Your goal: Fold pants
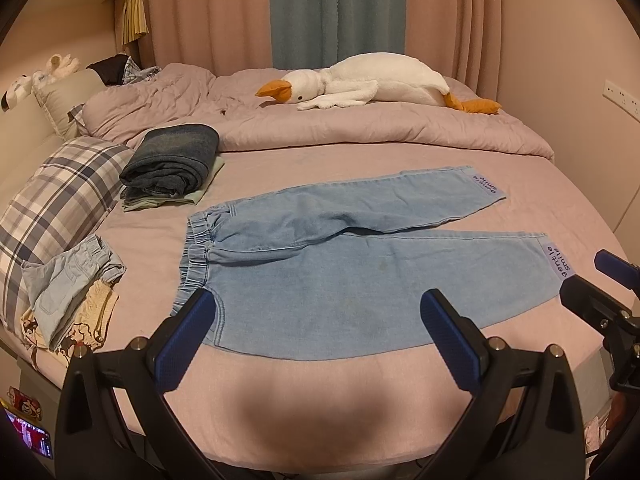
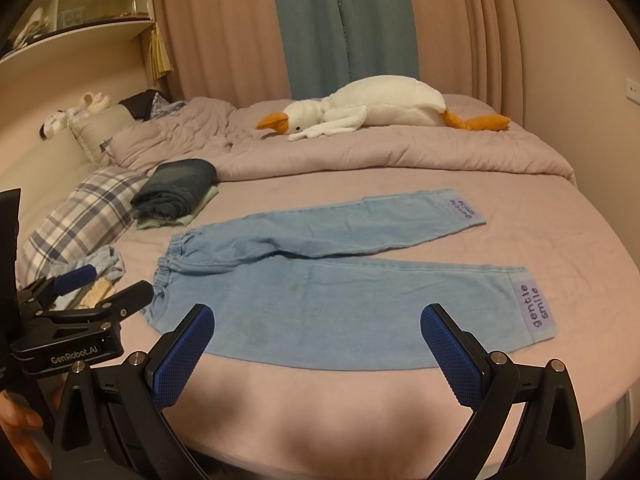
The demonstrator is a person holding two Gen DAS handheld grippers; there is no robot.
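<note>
Left wrist view: my left gripper (image 1: 316, 306) is wide open, nothing between the pads, hovering over the near edge of the bed (image 1: 320, 400). The pants (image 1: 340, 256) lie flat straight ahead, long axis running left to right: elastic waistband (image 1: 196, 248) to my left, cuffs to the right. The near leg's lower hem edge sits just beyond my fingertips, and my left finger overlaps the waist corner in the picture; I can't tell whether it touches. My right gripper (image 1: 592, 280) shows at the right edge, close to the near cuff label (image 1: 558, 262). So I judge the left takes the waist end and the right the cuff end.

Right wrist view: my right gripper (image 2: 318, 318) is spread equally wide, empty. Same layout: pants (image 2: 340, 300) crosswise in front, near leg closest, far leg (image 2: 340, 220) angled away so the two form a shallow V from the crotch. The left gripper (image 2: 108, 284) sits at the left, just beside the waistband (image 2: 168, 268), fingers apart.

Pants look: light blue denim, child-sized cut, gathered elastic waist, purple "gentle smile" patch on each cuff, faint stains on the near leg. Fabric lies mostly smooth, with light creasing near the crotch. No fold made yet; legs need bringing together first, I'd say.
</note>
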